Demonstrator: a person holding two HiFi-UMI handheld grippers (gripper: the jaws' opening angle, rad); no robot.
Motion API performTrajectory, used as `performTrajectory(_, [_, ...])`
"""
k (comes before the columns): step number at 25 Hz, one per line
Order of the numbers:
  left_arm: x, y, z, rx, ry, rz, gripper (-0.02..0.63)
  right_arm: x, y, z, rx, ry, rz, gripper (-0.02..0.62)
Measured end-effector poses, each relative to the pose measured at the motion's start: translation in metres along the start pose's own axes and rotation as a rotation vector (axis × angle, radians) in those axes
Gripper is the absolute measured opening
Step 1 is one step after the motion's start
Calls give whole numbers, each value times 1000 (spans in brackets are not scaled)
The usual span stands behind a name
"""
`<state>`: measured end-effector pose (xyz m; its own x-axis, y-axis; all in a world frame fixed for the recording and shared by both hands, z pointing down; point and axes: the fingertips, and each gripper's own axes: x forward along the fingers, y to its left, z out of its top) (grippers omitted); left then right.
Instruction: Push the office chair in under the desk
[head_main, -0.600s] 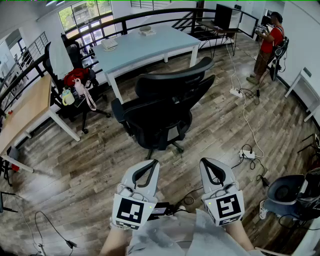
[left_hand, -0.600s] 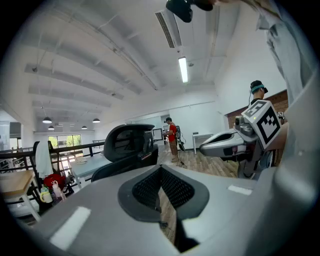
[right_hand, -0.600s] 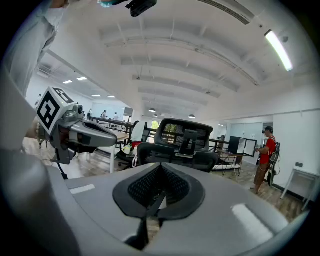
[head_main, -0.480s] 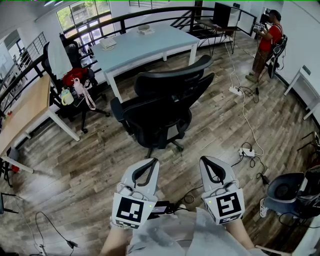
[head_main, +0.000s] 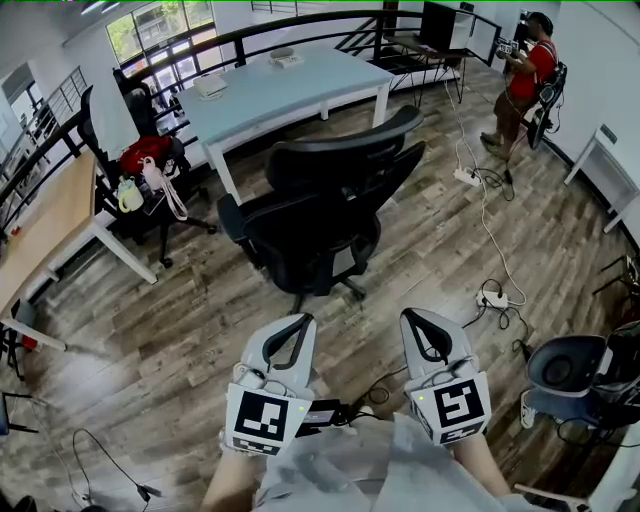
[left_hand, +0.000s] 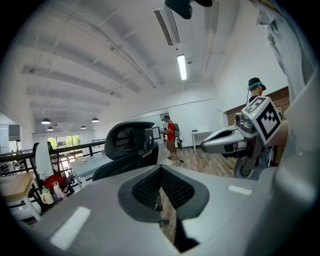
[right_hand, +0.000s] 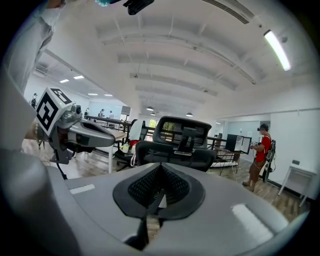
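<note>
Left claw (head_main: 299, 324) and right claw (head_main: 413, 320), both closed and empty, hang short of the black office chair (head_main: 320, 215) standing askew near the pale counter (head_main: 290, 85) — an off-centre shove could spin it into a leg.

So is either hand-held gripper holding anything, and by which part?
Nothing is held. The left hand-held gripper and right hand-held gripper are both shut and empty, short of the office chair.
</note>
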<state>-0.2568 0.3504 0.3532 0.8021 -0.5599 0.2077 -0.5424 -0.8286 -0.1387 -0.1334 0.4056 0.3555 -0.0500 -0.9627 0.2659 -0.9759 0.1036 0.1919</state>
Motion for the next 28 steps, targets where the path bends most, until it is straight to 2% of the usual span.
performTrajectory(10, [5, -7, -16, 37, 31, -80, 3, -5, 3, -17, 33, 59, -72, 6])
performTrajectory(14, [7, -8, -19, 33, 29, -88, 3, -7, -3, -25, 28, 68, -95, 6])
performTrajectory(20, [14, 3, -14, 24, 17, -55, 3, 0, -16, -22, 9, 77, -96, 6])
performTrajectory(28, [40, 12, -6, 12, 15, 40, 5, 25, -54, -23, -2, 31, -48, 6])
